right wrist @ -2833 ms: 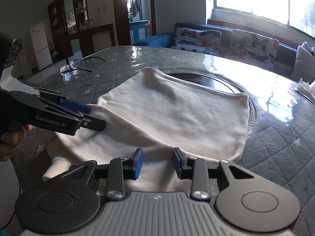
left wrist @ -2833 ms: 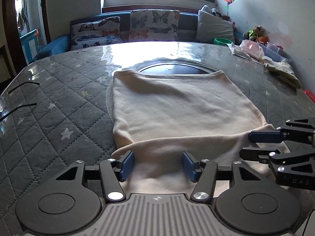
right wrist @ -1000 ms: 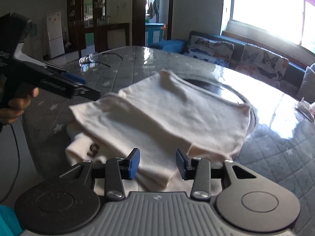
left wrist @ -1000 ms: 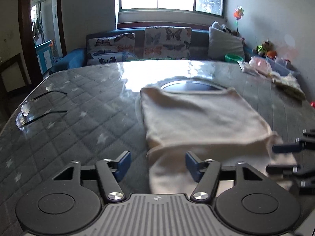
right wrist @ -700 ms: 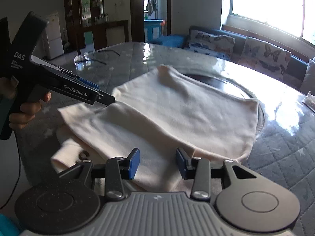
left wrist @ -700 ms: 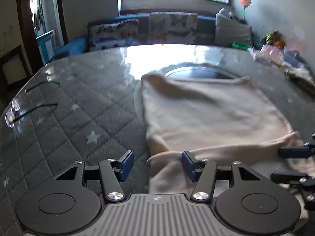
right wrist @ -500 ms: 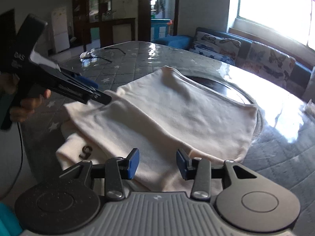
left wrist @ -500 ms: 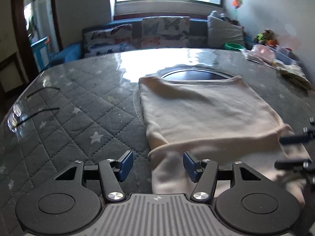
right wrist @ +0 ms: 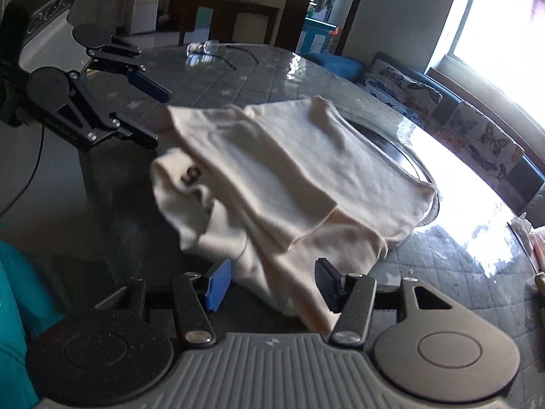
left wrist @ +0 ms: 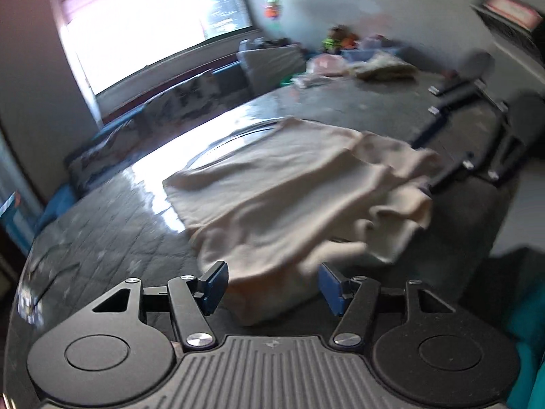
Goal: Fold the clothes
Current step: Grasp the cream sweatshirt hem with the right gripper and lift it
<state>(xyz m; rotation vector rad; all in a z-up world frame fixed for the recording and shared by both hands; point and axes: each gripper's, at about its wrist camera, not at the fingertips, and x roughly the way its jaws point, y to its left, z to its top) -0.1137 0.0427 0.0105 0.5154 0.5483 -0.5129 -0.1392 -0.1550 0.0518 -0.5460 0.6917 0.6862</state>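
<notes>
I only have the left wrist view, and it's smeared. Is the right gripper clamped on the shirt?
Observer: No. The right gripper has its jaws opening, and the cream shirt lies loose between its pads.
Operator: Any marking on the cloth I should keep track of?
Observer: Yes, a small dark print shows on the bunched lower layer, at the shirt's near left corner in the right wrist view.

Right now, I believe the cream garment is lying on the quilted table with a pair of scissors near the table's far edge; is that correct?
Not quite. The item near the far edge is a pair of eyeglasses, not scissors; the right wrist view shows its lenses and thin dark arms. The rest holds: the cream garment lies on the quilted table.
</notes>
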